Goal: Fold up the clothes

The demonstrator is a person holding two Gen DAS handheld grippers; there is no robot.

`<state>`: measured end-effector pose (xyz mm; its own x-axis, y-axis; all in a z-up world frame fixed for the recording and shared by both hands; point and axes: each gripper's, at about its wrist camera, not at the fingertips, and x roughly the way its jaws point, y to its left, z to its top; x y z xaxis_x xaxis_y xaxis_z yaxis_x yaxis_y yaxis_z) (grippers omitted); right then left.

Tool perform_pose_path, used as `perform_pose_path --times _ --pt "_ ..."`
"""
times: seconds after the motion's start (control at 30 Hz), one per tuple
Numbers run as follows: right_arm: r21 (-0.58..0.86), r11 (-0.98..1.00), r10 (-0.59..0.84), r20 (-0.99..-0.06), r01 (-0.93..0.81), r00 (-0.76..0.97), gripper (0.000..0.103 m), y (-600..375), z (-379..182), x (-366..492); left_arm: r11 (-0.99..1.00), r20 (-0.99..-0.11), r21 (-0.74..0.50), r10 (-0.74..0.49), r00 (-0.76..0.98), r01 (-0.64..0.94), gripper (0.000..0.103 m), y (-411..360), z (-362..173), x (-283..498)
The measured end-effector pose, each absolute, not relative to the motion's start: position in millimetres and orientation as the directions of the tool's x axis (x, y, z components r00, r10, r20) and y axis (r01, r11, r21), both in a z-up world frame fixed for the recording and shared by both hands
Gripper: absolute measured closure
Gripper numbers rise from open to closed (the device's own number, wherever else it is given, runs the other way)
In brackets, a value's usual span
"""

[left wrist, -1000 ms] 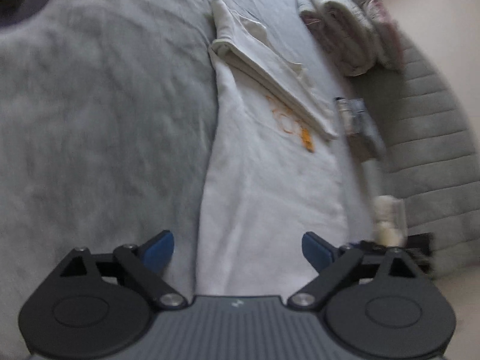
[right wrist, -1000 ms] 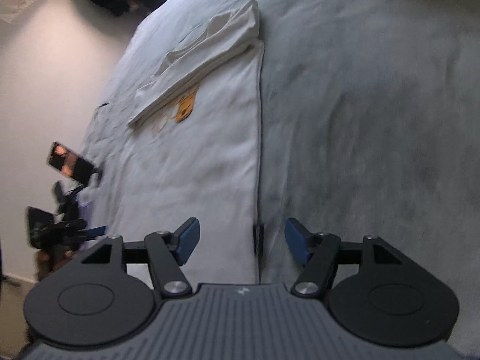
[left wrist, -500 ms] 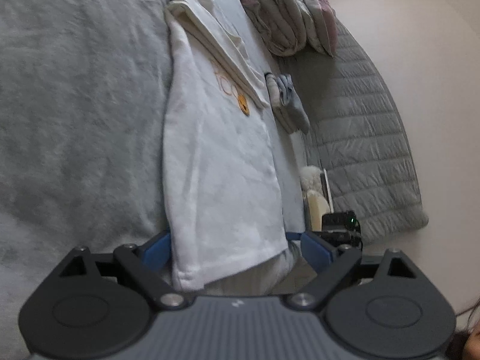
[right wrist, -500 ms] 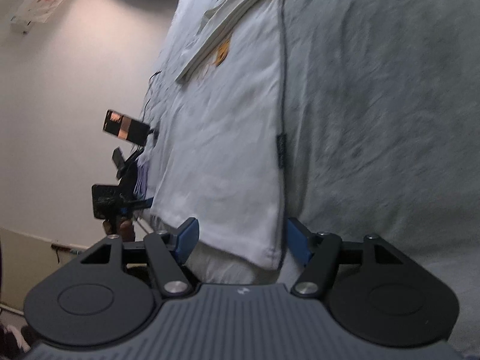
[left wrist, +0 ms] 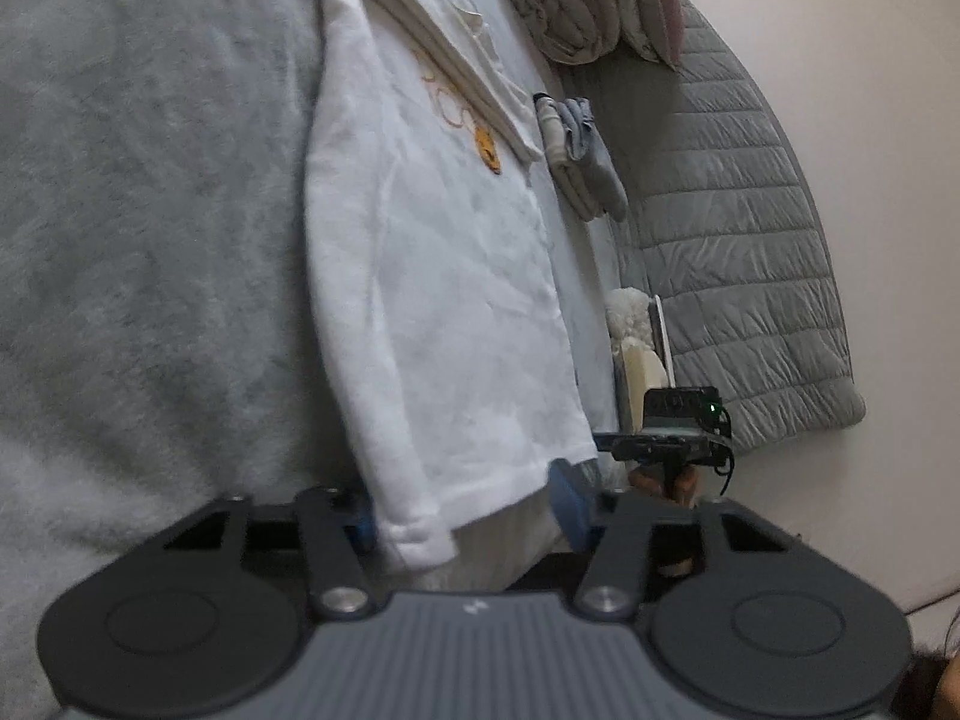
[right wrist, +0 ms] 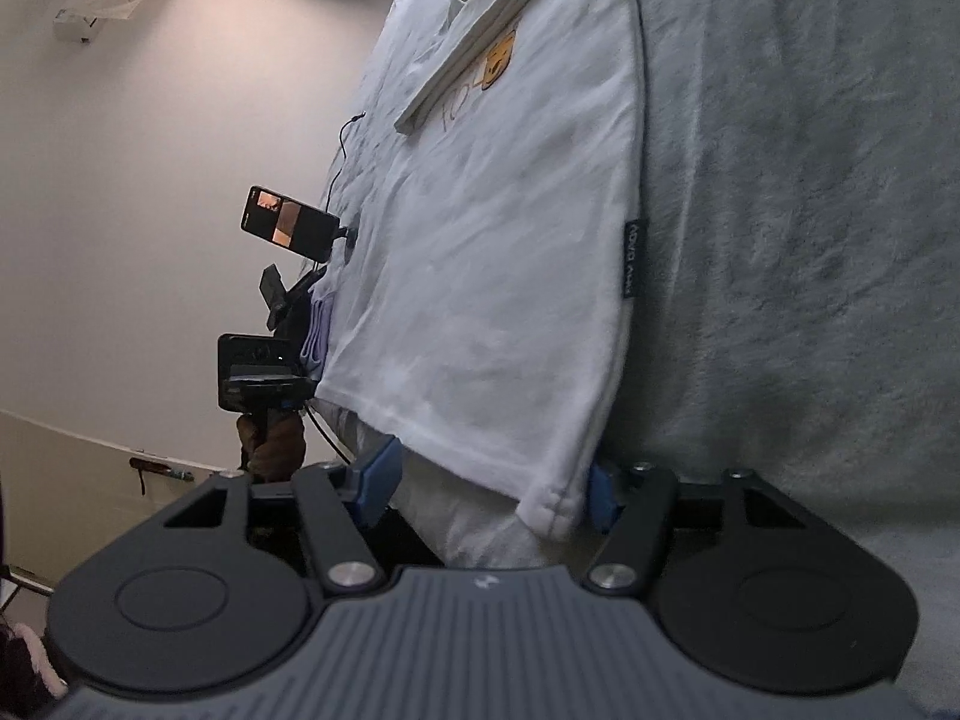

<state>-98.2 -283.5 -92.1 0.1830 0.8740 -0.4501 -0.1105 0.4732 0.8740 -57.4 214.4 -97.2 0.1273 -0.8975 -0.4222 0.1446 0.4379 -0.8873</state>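
The white shirt (left wrist: 432, 276) lies flat on the bed (left wrist: 150, 240), over a grey blanket, its hem hanging just past the bed's near edge. Its sleeves (left wrist: 456, 66) are already turned in across the chest at the far end, partly covering the orange print (left wrist: 489, 150), so the side folds look done. What seems left is the lengthwise fold: bringing the hem up toward the collar, perhaps twice.

The left claw (left wrist: 462, 510) sits at one hem corner, the right claw (right wrist: 486, 480) at the other. Both are half wide and closing, each with a hem corner between its blue pads. The pads do not seem to be pressing the cloth yet, though blur and the hanging fabric make this hard to judge.

Room for the fold looks good: the blanket beside the shirt's seam with the dark label (right wrist: 635, 258) is bare. The other long side is tighter. There the shirt runs close to the bed's edge, with small folded cloths (left wrist: 579, 156) just beside it, a quilted cover (left wrist: 720, 228) and a rolled duvet (left wrist: 576, 0) beyond. A phone on a stand (right wrist: 288, 222) stands off that edge.
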Motion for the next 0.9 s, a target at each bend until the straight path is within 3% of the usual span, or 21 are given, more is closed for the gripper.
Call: perform_pose_path --times 0.1,0.17,0.37,0.63,0.9 --pt "0.881 0.469 0.873 -0.450 -0.066 0.187 0.075 -288 -98 -98 0.430 -0.413 -0.892 -0.901 0.135 0.140 0.063 217 -98 -59" --pt "0.881 0.470 0.871 -0.452 -0.058 0.191 0.082 -290 -98 -97 0.426 -0.409 -0.892 -0.903 0.135 0.150 0.068 217 -97 -61" --pt "0.897 0.428 0.891 -0.398 -0.109 0.219 0.085 -285 -83 -94 0.411 -0.392 -0.896 -0.910 0.135 0.166 0.084 216 -97 -61" --pt "0.922 0.366 0.896 -0.313 -0.127 0.316 0.086 -287 -73 -85 0.324 -0.284 -0.929 -0.933 0.221 0.176 0.088 229 -93 -56" --pt "0.929 0.355 0.848 -0.274 -0.103 0.453 0.086 -288 -72 -61 0.308 -0.234 -0.942 -0.888 0.396 0.136 0.088 243 -89 -42"
